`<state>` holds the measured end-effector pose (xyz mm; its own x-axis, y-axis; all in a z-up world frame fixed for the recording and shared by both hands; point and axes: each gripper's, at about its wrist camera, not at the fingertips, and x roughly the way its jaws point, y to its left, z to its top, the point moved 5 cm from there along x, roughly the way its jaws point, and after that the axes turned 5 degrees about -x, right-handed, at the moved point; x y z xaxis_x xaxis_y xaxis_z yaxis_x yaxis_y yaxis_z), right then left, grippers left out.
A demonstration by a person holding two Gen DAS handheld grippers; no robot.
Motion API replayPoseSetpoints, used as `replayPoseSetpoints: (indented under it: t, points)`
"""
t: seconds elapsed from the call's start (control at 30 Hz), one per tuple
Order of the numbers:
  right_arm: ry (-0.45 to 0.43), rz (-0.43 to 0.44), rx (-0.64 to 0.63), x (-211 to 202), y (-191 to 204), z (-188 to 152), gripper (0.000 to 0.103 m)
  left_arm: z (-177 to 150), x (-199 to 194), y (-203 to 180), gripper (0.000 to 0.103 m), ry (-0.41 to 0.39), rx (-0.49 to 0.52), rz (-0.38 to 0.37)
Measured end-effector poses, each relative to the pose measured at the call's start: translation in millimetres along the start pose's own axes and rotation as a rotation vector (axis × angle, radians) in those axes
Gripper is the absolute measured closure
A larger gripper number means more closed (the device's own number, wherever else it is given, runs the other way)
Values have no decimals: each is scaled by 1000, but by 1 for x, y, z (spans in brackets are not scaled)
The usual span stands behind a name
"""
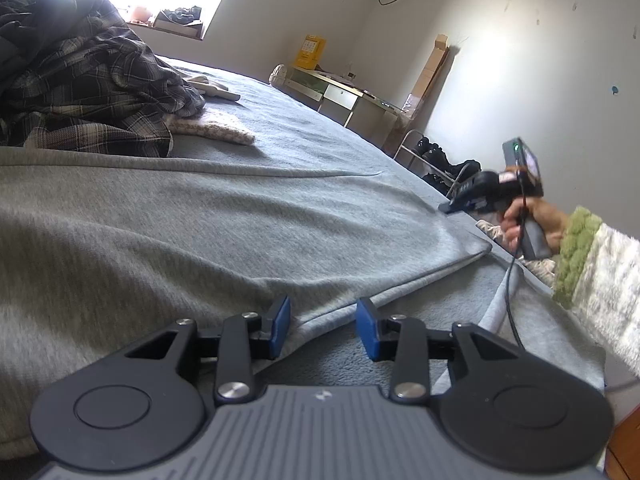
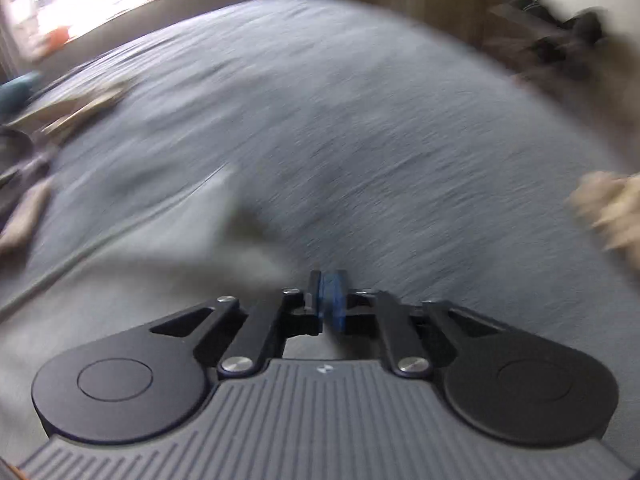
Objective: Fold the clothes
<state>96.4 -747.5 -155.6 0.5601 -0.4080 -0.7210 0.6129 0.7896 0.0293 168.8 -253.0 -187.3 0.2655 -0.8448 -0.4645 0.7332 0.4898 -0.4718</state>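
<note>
Clothes (image 1: 84,80) are seen heaped at the far left of the left wrist view: a dark plaid shirt of thin, crumpled cloth, with a cream knitted piece (image 1: 216,130) poking out beneath it. Only this sharp view shows them clearly; in the right wrist view everything is smeared by blur. A grey sweatshirt (image 1: 200,216) of soft, fleecy jersey is spread flat across the bed (image 1: 304,128), its thick hem running toward the near right corner. The left gripper (image 1: 323,328) is held low over that hem with its blue pads spread apart; the hem lies between them, but whether they touch it cannot be told. Further right, the right gripper (image 1: 460,205) is seen at the bed's edge, held by a hand (image 1: 532,228) in a green-cuffed fuzzy sleeve (image 1: 596,264). In its own view the right gripper (image 2: 330,300) is shown with pads pressed together, nothing seen between them, over blurred grey fabric.
</note>
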Motion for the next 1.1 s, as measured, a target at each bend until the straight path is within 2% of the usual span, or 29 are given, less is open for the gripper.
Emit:
replayPoseSetpoints:
  t: [0.1, 0.2, 0.23, 0.27, 0.37, 0.43, 0.53, 0.57, 0.63, 0.67, 0.73, 0.77, 0.8, 0.83, 0.87, 0.93, 1.0, 1.07, 1.1]
  points:
    - [-44, 144, -68, -18, 33, 9, 95, 0, 0, -1, 65, 0, 1, 1]
    - [68, 255, -140, 3, 68, 4, 94, -1, -1, -1, 64, -2, 1, 0]
    - [107, 226, -148, 18, 71, 2, 94, -1, -1, -1, 64, -2, 1, 0]
    - [130, 199, -139, 32, 69, 3, 99, -1, -2, -1, 64, -3, -1, -1]
    - [61, 122, 30, 55, 34, 23, 103, -1, -2, -1, 64, -3, -7, -5]
    - [8, 53, 111, 51, 20, 37, 97, 0, -2, 0, 64, -3, -10, -7]
    - [-17, 124, 53, 36, 32, 43, 97, -1, -2, 0, 64, -3, -12, -10]
    - [-2, 173, 47, 36, 39, 41, 97, -1, -2, 1, 64, -3, -12, -10]
    - [77, 244, 22, 47, 54, 36, 88, -1, -2, 1, 64, -3, -12, -11]
    - [113, 253, 3, 54, 60, 34, 86, -1, -3, 1, 64, -3, -14, -12]
    - [132, 148, -19, 75, 51, 30, 103, 0, -3, 2, 64, -3, -20, -18]
    - [117, 133, 57, 76, 41, 33, 103, 0, -3, 2, 64, -3, -25, -21]
    - [87, 97, 129, 69, 32, 36, 101, -1, -3, 3, 64, -4, -30, -26]
    - [61, 0, 132, 59, 24, 38, 96, 0, -3, 4, 64, -4, -36, -31]
    - [50, -56, 69, 48, 23, 39, 96, 0, -3, 5, 63, -5, -42, -35]
    - [69, 6, -31, 27, 33, 32, 96, 0, -4, 6, 63, -8, -50, -41]
    - [93, 76, -44, 1, 42, 21, 89, 1, -6, 5, 61, -17, -50, -41]
    - [88, 70, -96, -26, 55, 13, 78, 3, -11, 1, 56, -44, -40, -28]
    - [86, 78, -113, -37, 59, 9, 77, 5, -16, -1, 54, -62, -36, -25]
